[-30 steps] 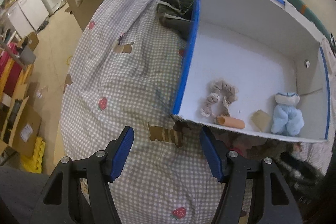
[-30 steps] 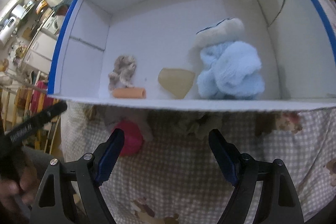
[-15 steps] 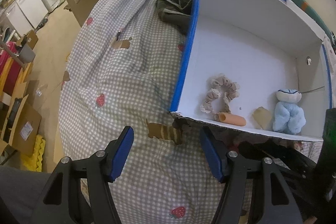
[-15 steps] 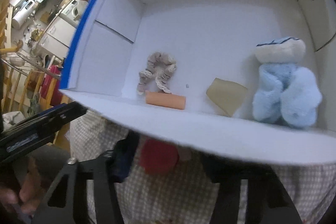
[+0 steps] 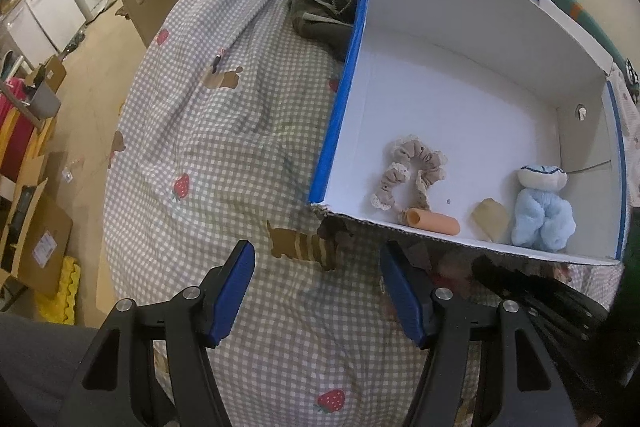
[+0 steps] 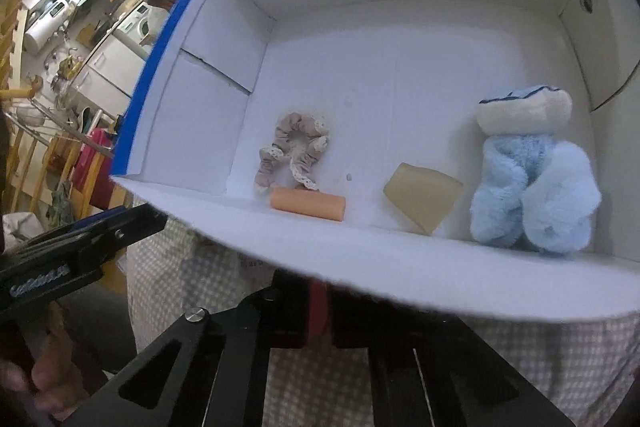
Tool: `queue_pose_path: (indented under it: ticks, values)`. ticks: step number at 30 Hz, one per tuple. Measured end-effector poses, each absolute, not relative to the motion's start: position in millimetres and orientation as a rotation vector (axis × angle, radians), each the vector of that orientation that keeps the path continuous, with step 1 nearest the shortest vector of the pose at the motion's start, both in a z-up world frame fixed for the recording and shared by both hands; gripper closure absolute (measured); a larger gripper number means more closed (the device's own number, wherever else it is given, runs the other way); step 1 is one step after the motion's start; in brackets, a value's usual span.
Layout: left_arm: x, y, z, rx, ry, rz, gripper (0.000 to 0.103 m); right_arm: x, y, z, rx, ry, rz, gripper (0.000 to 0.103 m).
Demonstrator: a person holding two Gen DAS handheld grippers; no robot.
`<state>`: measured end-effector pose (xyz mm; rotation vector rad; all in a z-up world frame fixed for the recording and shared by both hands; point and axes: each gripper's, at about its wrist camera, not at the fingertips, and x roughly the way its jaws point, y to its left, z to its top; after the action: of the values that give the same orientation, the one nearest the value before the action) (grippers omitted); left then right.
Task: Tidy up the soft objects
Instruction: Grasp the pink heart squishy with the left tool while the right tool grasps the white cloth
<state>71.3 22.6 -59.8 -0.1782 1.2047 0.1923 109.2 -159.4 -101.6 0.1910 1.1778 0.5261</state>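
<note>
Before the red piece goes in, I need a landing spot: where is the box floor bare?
Bare: the white box floor behind the beige scrunchie up to the far wall. Crowded: the near wall, lined with peach roll, tan wedge and blue plush.

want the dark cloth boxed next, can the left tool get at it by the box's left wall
Probably yes: the left tool is open and empty, and the dark cloth lies uncovered on the checked blanket beside the box, with only bare blanket between.

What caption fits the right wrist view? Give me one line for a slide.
Right gripper pinches a red soft item below the white box holding scrunchie and blue plush.
</note>
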Motion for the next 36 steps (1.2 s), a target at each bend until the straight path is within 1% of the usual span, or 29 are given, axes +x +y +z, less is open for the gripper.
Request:
queue_pose_path:
  ticks: [6, 11, 14, 18, 21, 28, 29, 30, 31, 32, 36]
  values:
    - [69, 13, -63, -0.173, 1.227, 0.152, 0.041, 87, -188, -66, 0.203, 1.166, 0.506, 0.095]
    - [66, -13, -69, -0.12, 1.244, 0.054, 0.041, 70, -226, -33, 0.212, 1.103, 0.495, 0.095]
    - [67, -29, -77, -0.099, 1.274, -0.013, 0.041, 70, -242, -35, 0.256, 1.081, 0.449, 0.095]
    - [70, -51, -88, -0.058, 1.28, -0.088, 0.041, 75, -247, -51, 0.322, 1.108, 0.425, 0.095]
    - [69, -72, -97, 0.052, 1.274, -0.105, 0.041, 78, -242, -54, 0.318, 1.117, 0.449, 0.095]
    - [76, -90, -117, 0.097, 1.313, -0.134, 0.041, 81, -238, -55, 0.306, 1.123, 0.44, 0.095]
    - [78, -90, -118, 0.101, 1.31, -0.119, 0.042, 81, -238, -55, 0.306, 1.123, 0.44, 0.095]
    - [81, -90, -120, 0.095, 1.312, -0.114, 0.045, 81, -236, -55, 0.304, 1.123, 0.44, 0.095]
    - [84, -89, -122, 0.085, 1.322, -0.119, 0.059, 81, -235, -55, 0.298, 1.121, 0.439, 0.095]
    - [87, -90, -125, 0.066, 1.34, -0.138, 0.066, 80, -236, -55, 0.294, 1.12, 0.438, 0.095]
    - [89, -87, -122, 0.029, 1.339, -0.151, 0.067, 81, -236, -58, 0.298, 1.13, 0.427, 0.095]
